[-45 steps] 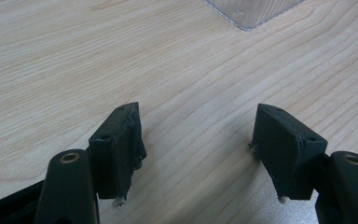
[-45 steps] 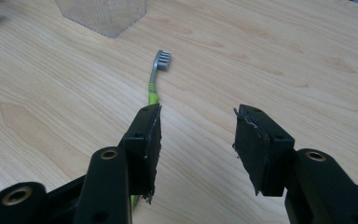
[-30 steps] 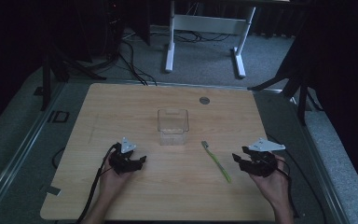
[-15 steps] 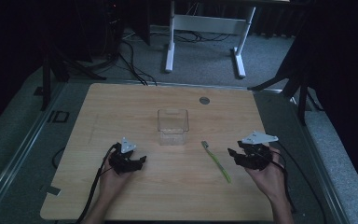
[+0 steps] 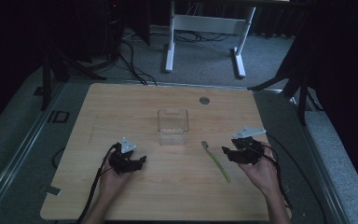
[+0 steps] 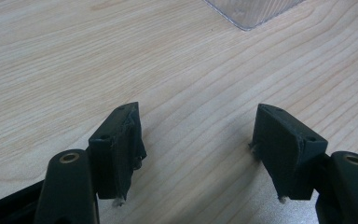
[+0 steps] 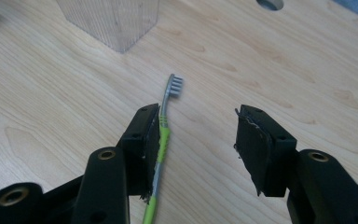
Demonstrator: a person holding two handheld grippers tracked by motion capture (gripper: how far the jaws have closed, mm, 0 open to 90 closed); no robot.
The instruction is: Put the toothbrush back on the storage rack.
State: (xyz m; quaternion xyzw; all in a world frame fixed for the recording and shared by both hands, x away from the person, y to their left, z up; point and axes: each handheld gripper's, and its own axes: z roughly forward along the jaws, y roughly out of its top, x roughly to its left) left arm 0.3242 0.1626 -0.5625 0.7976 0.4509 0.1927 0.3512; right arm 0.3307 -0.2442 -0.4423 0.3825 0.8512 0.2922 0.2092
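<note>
A green toothbrush with a grey head lies flat on the wooden table, just right of a clear plastic container. My right gripper hovers at the toothbrush's right side, jaws open. In the right gripper view the toothbrush handle runs along the inner face of the left jaw, while the right jaw stands well apart from it; my right gripper grips nothing. My left gripper rests low at the front left, open and empty, with a corner of the container ahead.
A round grommet hole sits near the table's far edge. Cables trail from both grippers over the front of the table. A white desk frame and dark stands are on the floor beyond.
My right gripper has moved left and slightly away from the person, closing in on the toothbrush. The left gripper, container and toothbrush have not moved.
</note>
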